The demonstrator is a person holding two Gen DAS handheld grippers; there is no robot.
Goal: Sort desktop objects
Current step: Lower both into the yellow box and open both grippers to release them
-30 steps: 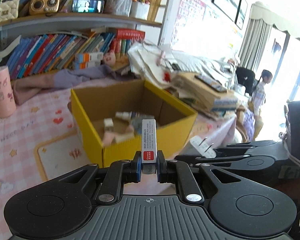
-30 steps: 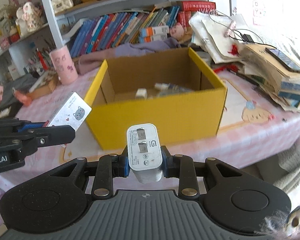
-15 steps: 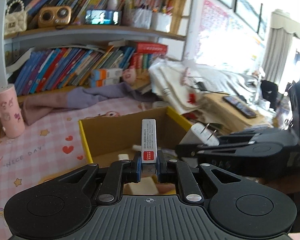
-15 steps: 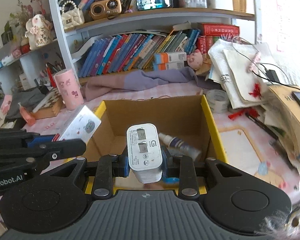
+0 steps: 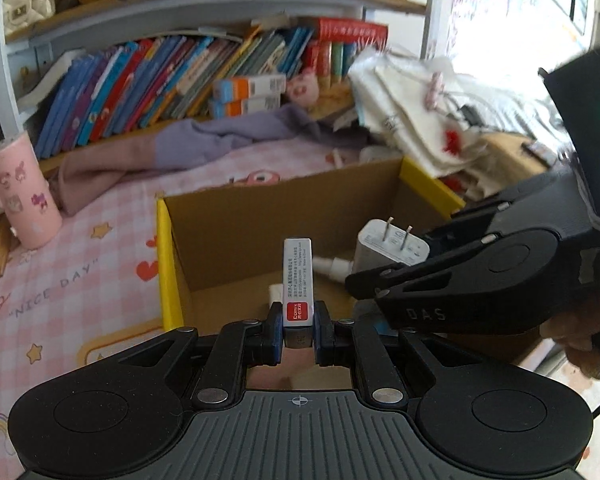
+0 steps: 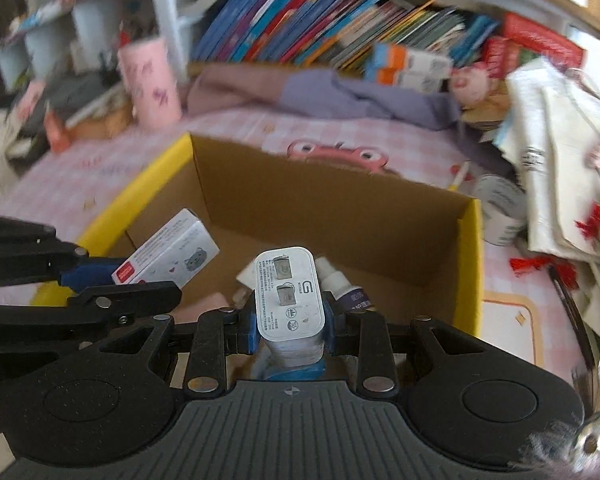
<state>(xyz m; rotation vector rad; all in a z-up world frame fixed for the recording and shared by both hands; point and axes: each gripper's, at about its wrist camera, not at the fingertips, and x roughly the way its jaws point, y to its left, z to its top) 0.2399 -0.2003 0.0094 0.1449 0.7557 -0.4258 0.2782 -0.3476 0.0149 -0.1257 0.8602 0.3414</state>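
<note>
My left gripper is shut on a small white box with a red end label, held upright over the open yellow cardboard box. My right gripper is shut on a white charger plug, prongs up, also above the box's inside. In the left wrist view the right gripper and its charger hang at the right, over the box. In the right wrist view the left gripper and its small box come in from the left. A white spray bottle lies inside the box.
The pink checked tablecloth bears a pink cylinder at left, a purple cloth behind the box, a tape roll and piled papers and bags at right. A bookshelf stands behind.
Both grippers have moved forward from the box's near side to over its open inside, each keeping its object. The right gripper has rolled, tilting the scene.
</note>
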